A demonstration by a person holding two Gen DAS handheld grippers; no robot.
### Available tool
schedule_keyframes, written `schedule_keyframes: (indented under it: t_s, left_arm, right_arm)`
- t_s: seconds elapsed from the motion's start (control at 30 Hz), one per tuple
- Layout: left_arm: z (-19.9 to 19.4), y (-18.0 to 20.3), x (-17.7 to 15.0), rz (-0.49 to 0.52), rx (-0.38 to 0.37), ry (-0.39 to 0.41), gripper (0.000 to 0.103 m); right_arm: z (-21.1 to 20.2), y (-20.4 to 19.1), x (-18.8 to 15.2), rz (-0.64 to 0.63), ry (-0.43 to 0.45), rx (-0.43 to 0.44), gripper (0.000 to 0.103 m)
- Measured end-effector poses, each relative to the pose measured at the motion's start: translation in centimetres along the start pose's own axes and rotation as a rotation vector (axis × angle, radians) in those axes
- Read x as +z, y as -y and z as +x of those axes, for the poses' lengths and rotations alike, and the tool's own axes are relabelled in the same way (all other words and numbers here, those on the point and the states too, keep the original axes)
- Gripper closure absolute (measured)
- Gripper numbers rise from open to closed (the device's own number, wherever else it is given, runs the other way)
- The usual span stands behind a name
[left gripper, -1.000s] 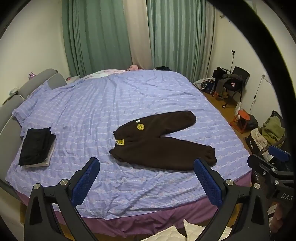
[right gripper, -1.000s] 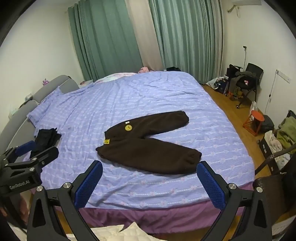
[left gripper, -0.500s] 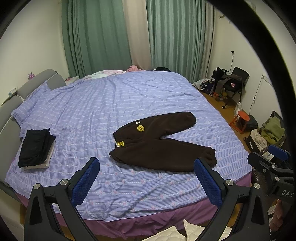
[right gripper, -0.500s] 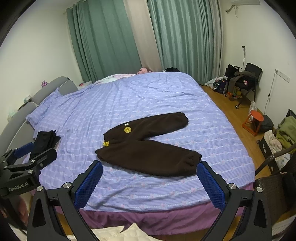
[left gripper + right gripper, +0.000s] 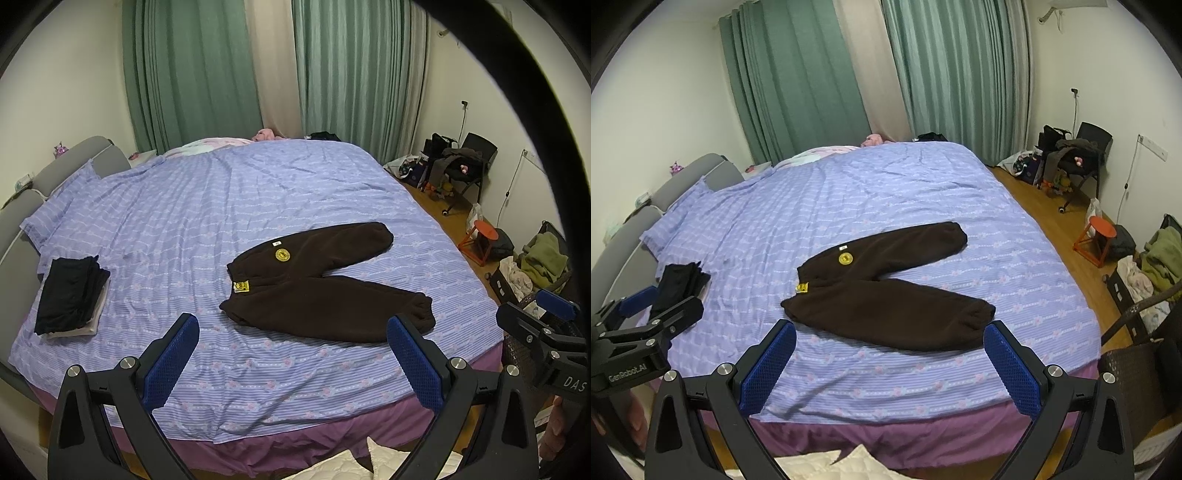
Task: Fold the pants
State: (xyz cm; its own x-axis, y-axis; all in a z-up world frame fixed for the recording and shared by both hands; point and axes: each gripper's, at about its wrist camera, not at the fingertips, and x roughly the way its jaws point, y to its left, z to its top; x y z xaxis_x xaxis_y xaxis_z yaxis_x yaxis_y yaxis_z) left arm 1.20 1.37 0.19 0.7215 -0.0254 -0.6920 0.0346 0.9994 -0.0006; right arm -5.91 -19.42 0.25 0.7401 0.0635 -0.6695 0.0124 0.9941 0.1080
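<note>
Dark brown fleece pants [image 5: 317,284] lie spread flat on the purple striped bed, waistband to the left with two yellow patches, legs splayed to the right; they also show in the right wrist view [image 5: 886,291]. My left gripper [image 5: 293,354] is open and empty, held back from the bed's near edge. My right gripper [image 5: 890,362] is open and empty too, also short of the bed. Each gripper shows at the edge of the other's view: the right one [image 5: 546,332], the left one [image 5: 646,321].
A stack of folded dark clothes [image 5: 70,291] sits on the bed's left side. The grey headboard [image 5: 22,206] is far left. A chair with clothes [image 5: 465,162], an orange stool [image 5: 480,240] and laundry [image 5: 539,262] stand on the floor at right.
Both grippers have drawn slightly back and up; the bed and pants sit a little lower in view. The pants have not moved.
</note>
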Motion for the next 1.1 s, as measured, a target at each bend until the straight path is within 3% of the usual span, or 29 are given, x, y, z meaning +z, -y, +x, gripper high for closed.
schedule_keyframes:
  t_s: [1.1]
  left_arm:
    - [0.8,-2.8,0.7,0.053,-0.055,-0.015,0.000]
  right_arm:
    - [0.2,-2.5,-0.6,0.063,-0.010,-0.057,0.000]
